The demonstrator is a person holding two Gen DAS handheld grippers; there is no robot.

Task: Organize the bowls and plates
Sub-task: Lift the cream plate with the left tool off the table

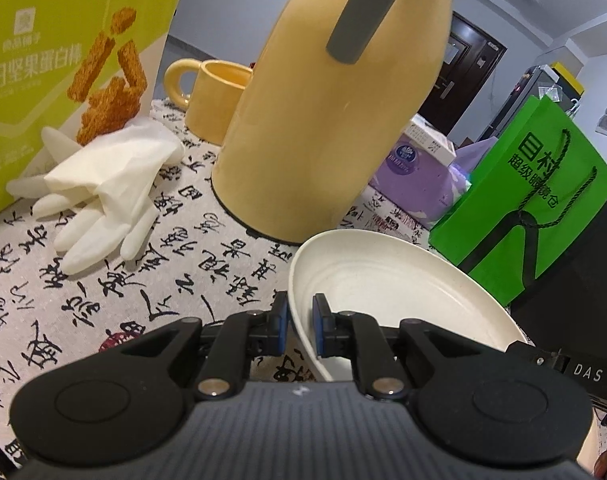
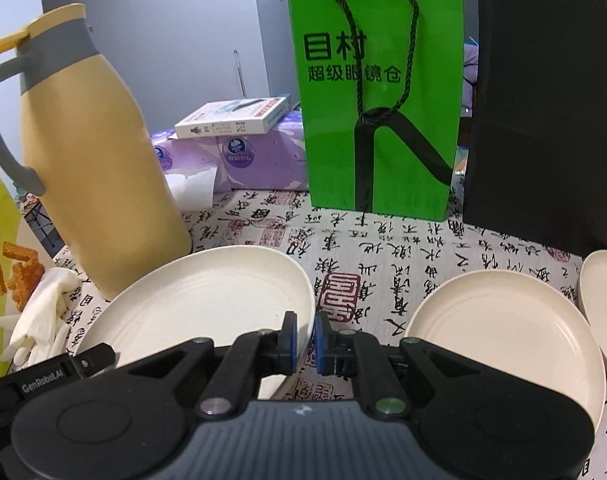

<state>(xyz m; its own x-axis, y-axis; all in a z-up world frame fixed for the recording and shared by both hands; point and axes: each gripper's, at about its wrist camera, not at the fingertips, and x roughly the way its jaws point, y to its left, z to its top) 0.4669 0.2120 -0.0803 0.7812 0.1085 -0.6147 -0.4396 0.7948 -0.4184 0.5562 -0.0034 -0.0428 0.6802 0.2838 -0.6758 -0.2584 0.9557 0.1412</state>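
Now your left tool and right tool both clamp opposite rims of one cream plate, tilted above the worktop, beside the yellow jug.

Jug and green bag block behind; cloth between seems open.

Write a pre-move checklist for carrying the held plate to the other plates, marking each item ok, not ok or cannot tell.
1. Left gripper clamps the held plate rim: ok.
2. Right gripper clamps the opposite rim: ok.
3. Plate clear of the tablecloth: cannot tell.
4. Plate clear of the yellow jug: ok, though close.
5. Second plate empty, ready for stacking: ok.
6. Cloth between the plates free of objects: ok.
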